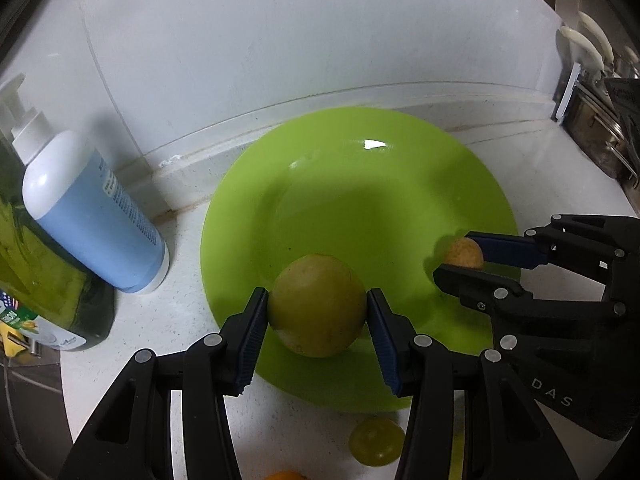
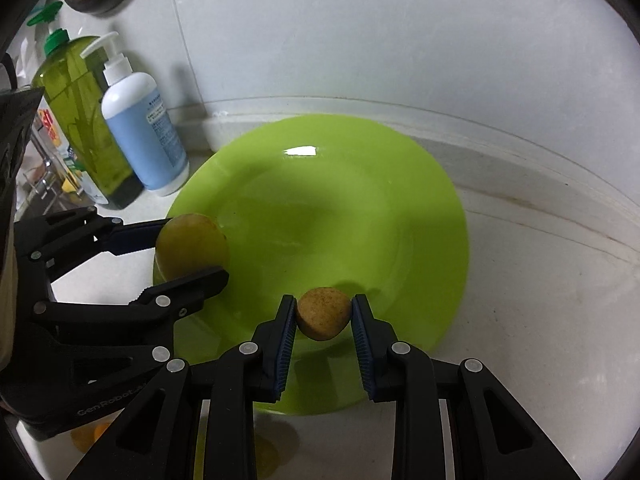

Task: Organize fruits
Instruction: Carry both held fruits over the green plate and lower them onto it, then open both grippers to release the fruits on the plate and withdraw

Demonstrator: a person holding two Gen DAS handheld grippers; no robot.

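- White speckled counter [image 1: 168, 320] runs up to a pale backsplash, and a lime-green plate [image 1: 320, 184] lies flat near the counter's back edge.
- Left gripper [image 1: 318, 312] is clamped on a large yellow-green fruit [image 1: 318, 304], held over the plate's near rim.
- Right gripper [image 2: 324, 314] is clenched on a small tan fruit [image 2: 323, 312], over the near rim too, toward the plate's right side.
- Progress, as I judge it: the plate's well is bare, so nothing is placed yet; both fruits look about to be set down.
- Left over: a small yellow-green fruit [image 1: 376, 442] sits on the counter just off the plate's near edge, and an orange one [image 1: 284, 475] peeks in at the counter's front; both likely need collecting.
- Around: a white-and-blue pump bottle [image 1: 96, 216] and a green bottle [image 2: 84, 120] stand at the counter's back left, close to the plate's left rim; a metal rack [image 1: 600, 128] sits at the back right.
- Obstruction: nothing lies in the plate; the two grippers are near each other, so they could bump when letting go.
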